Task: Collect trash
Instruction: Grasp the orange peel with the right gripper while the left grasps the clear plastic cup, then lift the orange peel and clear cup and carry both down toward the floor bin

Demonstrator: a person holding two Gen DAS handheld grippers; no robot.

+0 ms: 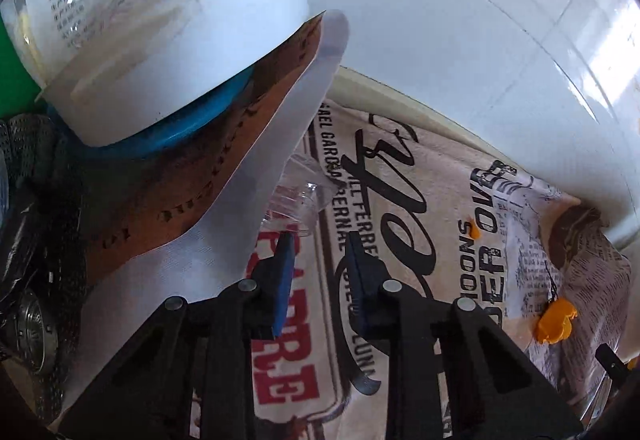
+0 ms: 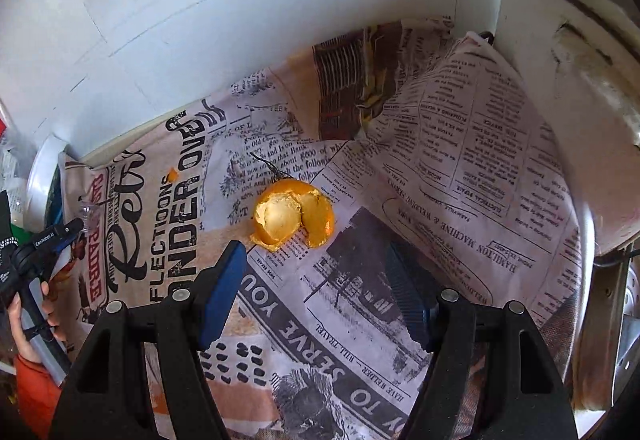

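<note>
While the left tool [image 1: 320, 240] hangs narrowed and empty, the orange peel [image 2: 294, 213] lies just ahead of the right tool [image 2: 316, 260], whose jaws stand apart.

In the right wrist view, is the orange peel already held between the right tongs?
No. The orange peel lies on the newspaper-print cloth ahead of the right tongs, whose pads stand apart with nothing between them.

A newspaper-print cloth [image 2: 400, 175] covers the table (rumpled at the far right), against a white wall [image 2: 240, 19]; a white appliance [image 2: 560, 111] stands far right.
</note>
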